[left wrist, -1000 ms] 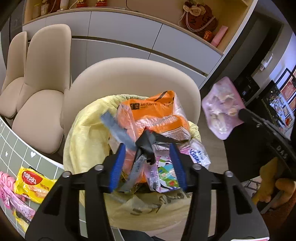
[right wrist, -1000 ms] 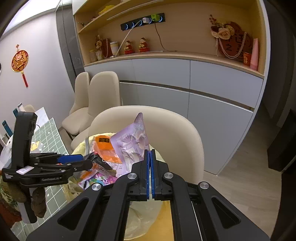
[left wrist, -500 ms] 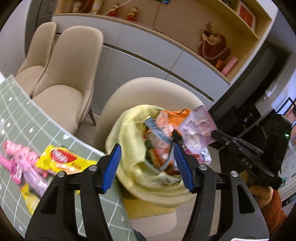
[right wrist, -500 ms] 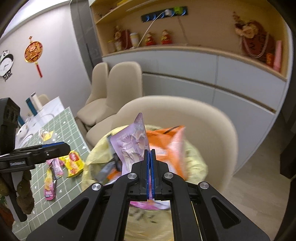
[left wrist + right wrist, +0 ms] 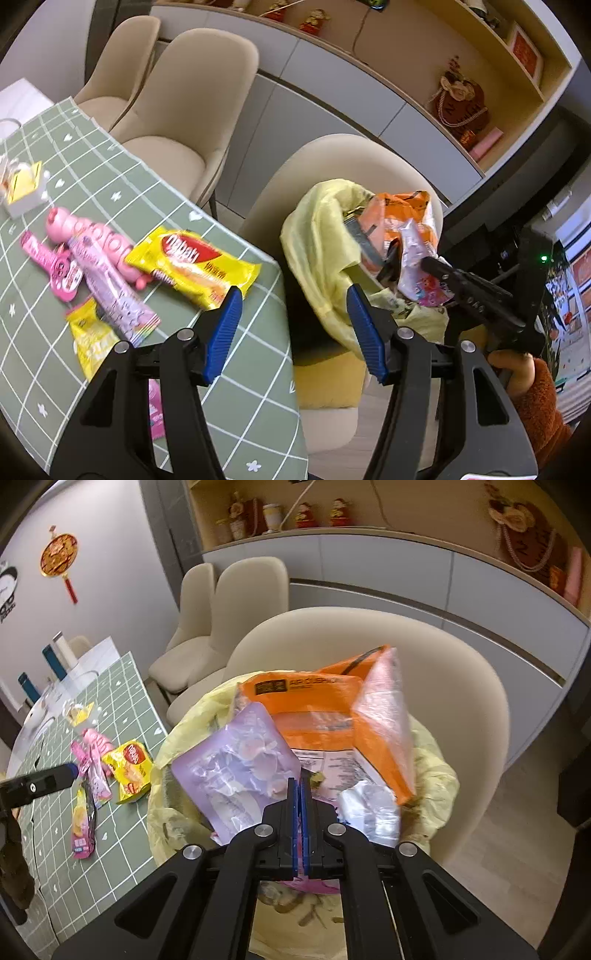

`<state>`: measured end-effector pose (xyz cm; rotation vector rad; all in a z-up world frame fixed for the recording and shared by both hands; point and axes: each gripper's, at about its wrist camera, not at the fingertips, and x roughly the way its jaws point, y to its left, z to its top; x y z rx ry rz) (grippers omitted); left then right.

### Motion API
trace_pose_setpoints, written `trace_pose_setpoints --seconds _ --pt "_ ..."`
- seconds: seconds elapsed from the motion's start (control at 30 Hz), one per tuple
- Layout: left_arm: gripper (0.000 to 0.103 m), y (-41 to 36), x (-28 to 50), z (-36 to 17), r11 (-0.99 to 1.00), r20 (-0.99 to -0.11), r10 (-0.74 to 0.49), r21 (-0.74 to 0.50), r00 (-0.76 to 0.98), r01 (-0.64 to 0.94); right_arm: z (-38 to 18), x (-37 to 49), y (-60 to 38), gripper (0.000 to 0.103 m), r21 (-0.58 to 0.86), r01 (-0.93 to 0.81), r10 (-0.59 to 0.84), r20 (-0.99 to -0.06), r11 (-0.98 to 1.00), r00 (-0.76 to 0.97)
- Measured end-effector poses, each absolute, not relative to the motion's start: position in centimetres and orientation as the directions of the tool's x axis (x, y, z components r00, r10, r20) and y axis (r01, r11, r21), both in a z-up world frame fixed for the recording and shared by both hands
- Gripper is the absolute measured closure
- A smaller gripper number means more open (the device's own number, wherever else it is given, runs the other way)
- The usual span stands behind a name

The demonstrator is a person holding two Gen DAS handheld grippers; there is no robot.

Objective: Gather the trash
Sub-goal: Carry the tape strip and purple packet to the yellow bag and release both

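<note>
Blue-padded, your right gripper [image 5: 300, 805] is clenched on a lilac plastic snack pouch [image 5: 236, 771], held just over the mouth of the pale yellow bin liner [image 5: 436, 760]. Step in hand: dropping this piece into the bag. Next move: part the jaws above the opening, clear of the rim.

Your left gripper [image 5: 291, 325] stands unclenched with nothing between its pads, over the edge of the green checked tablecloth [image 5: 236, 398].

Inside the liner: a crumpled orange plastic mailer [image 5: 314, 705], and white wrapping, possibly a tissue pack.

On the cloth, awaiting collection: a yellow-and-red wafer packet [image 5: 192, 266] and pink wrappers [image 5: 92, 251].

Beyond: beige upholstered chairs [image 5: 192, 110].
</note>
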<state>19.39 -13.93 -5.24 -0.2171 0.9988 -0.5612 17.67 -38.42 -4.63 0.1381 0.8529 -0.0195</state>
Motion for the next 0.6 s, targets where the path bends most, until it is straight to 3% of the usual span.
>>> trace_pose_setpoints --seconds 0.23,0.27,0.37,0.6 --pt "0.047 -12.1 18.0 -5.5 0.849 -0.735 -0.524 -0.411 0.431 0.331 -3.4 16.5 -38.9 0.096 0.127 0.081 0.035 -0.718 0.989 0.695" --pt "0.047 -11.7 17.7 -5.4 0.854 -0.735 -0.517 -0.405 0.438 0.328 -3.1 16.1 -38.7 0.092 0.122 0.076 0.033 -0.710 0.990 0.704" --pt "0.047 -10.3 17.0 -5.2 0.873 -0.740 -0.485 -0.377 0.465 0.310 -2.1 15.0 -38.4 0.067 0.111 0.068 0.026 -0.679 0.992 0.733" --pt "0.047 -5.3 15.6 -5.9 0.919 -0.763 -0.393 -0.342 0.514 0.196 -0.6 13.4 -37.1 0.066 0.131 0.046 0.048 -0.636 0.990 0.770"
